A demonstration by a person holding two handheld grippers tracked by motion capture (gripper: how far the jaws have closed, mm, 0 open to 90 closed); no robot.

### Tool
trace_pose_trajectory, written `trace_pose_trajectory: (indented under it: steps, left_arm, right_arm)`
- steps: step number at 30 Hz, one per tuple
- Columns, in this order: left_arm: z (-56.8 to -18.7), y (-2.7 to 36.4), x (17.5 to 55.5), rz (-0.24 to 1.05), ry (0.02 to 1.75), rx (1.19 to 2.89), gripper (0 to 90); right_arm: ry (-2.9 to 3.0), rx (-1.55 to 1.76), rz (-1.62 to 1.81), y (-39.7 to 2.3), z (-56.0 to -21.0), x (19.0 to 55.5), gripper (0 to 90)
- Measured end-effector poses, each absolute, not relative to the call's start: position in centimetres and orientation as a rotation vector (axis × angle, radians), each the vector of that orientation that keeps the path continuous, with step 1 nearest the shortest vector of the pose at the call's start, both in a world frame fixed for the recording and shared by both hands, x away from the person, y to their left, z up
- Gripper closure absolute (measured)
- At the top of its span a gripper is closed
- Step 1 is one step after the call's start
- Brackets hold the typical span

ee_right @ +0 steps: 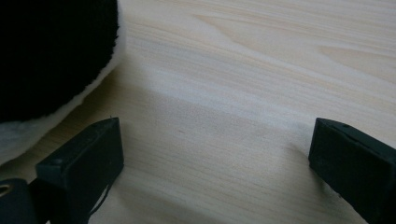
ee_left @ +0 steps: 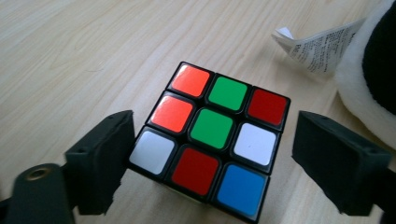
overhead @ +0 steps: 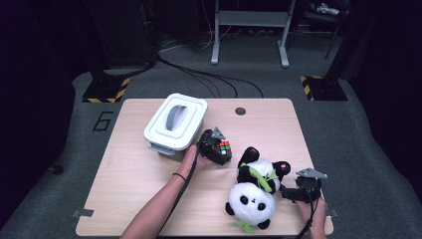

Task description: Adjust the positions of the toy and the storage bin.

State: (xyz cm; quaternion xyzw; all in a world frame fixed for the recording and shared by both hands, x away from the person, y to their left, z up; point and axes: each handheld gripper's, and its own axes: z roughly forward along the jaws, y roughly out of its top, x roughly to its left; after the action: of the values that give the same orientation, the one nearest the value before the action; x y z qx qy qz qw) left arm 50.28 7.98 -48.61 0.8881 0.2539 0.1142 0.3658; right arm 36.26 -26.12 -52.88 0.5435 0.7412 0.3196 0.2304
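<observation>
A: What is the left gripper doing over the table?

B: It is hanging over the puzzle cube, which is lying on the pale wood-grain top, between the white lidded box and the plush panda. In the left gripper view its two blocky black jaws are standing either side of the cube. The one at the left of that view is sitting right against the cube's lower corner; the other is showing a strip of bare wood between itself and the cube. So the jaws are parted and nothing is clamped.

A: What is the cube looking like up close?

B: Glossy square stickers in a black plastic frame: orange-red, green, deep red, white and one blue on the upper face. Hard and sharp-edged, next to the panda's fluffy white and black pile. That view is also catching a crumpled printed paper tag on the toy, too small to make out from the high view.

A: And the right gripper?

B: It is resting low beside the panda, held by the right hand. Its own view is showing matte black jaws spread wide over bare wood, with soft fur at one edge. The high view is adding the box's smooth rounded lid with a grey handle.
</observation>
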Motion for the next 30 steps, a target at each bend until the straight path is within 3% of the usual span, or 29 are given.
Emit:
trace_pose_trajectory:
  steps: [10,30]
  left_arm:
    - [-49.0,8.0,49.2,0.326,0.677,2.272,33.3]
    - [-48.7,8.1,47.4,0.352,0.691,2.257,34.5]
  right_arm:
    - [2.039,1.495,0.879,-26.1,-52.9,36.3,2.2]
    - [2.042,1.489,0.875,-26.2,-52.9,36.3,2.4]
